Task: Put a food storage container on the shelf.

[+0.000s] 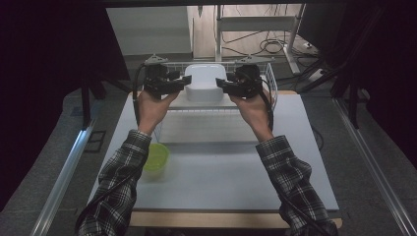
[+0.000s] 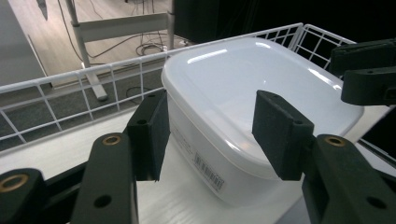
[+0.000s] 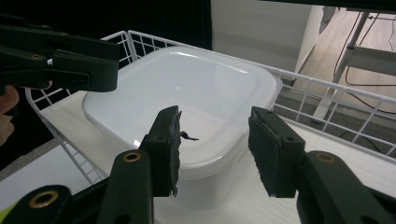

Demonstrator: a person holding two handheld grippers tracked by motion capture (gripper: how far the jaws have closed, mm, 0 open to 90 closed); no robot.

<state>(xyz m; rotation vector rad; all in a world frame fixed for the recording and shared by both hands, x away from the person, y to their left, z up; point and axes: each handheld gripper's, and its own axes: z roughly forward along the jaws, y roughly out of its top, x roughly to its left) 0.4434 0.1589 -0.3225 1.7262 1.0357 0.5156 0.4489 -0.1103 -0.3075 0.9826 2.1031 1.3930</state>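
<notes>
White lidded container [image 1: 205, 81] is what we are working at: it sits on the pale shelf [image 1: 206, 103] inside the white wire basket [image 1: 271, 83], toward the far side of the table [image 1: 221, 172] as the high view shows it. Its lid is on, glossy and rounded at the corners, and a small barcode label shows on the side wall in the left gripper view.

We hold our left gripper [image 1: 183, 80] at the container's left edge and our right gripper [image 1: 219, 83] at its right edge, so the two face each other across it, both raised above the table. In the left gripper view the container [image 2: 243, 107] lies beyond and between our black pads [image 2: 280, 135], which stand apart with a clear gap and press on nothing; the lid's near corner sits just past them. In the right gripper view we see the same: our pads [image 3: 275, 149] are spread, the container [image 3: 187, 102] lies in the space ahead of them, and neither pad bears on the lid or wall. A thin torn shred hangs off the inner pad there.

Nearer to us, on the table's left part, a yellow-green bowl [image 1: 156, 157] rests just beside our left sleeve [image 1: 123, 172], well apart from the basket.
</notes>
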